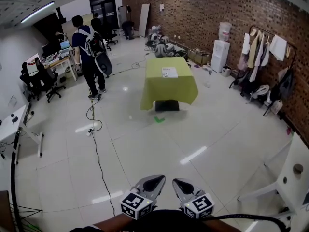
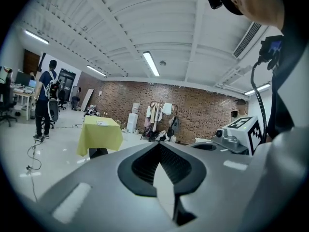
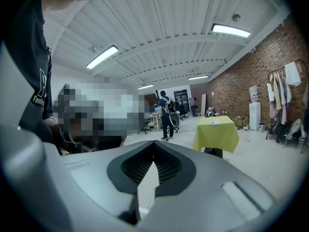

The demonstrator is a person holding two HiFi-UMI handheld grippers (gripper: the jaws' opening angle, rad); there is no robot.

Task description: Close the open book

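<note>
The left claw (image 1: 155, 180) and right claw (image 1: 179, 182), side by side at the frame's bottom edge, are both closed on nothing, probably because the book (image 1: 169, 72) lies well apart on the green-draped bench (image 1: 169, 92) at upper centre.

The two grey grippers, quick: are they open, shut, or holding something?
Left grey two-jaw gripper: shut, nothing between its jaws.
Right grey two-jaw gripper: shut, nothing between its jaws.
</note>
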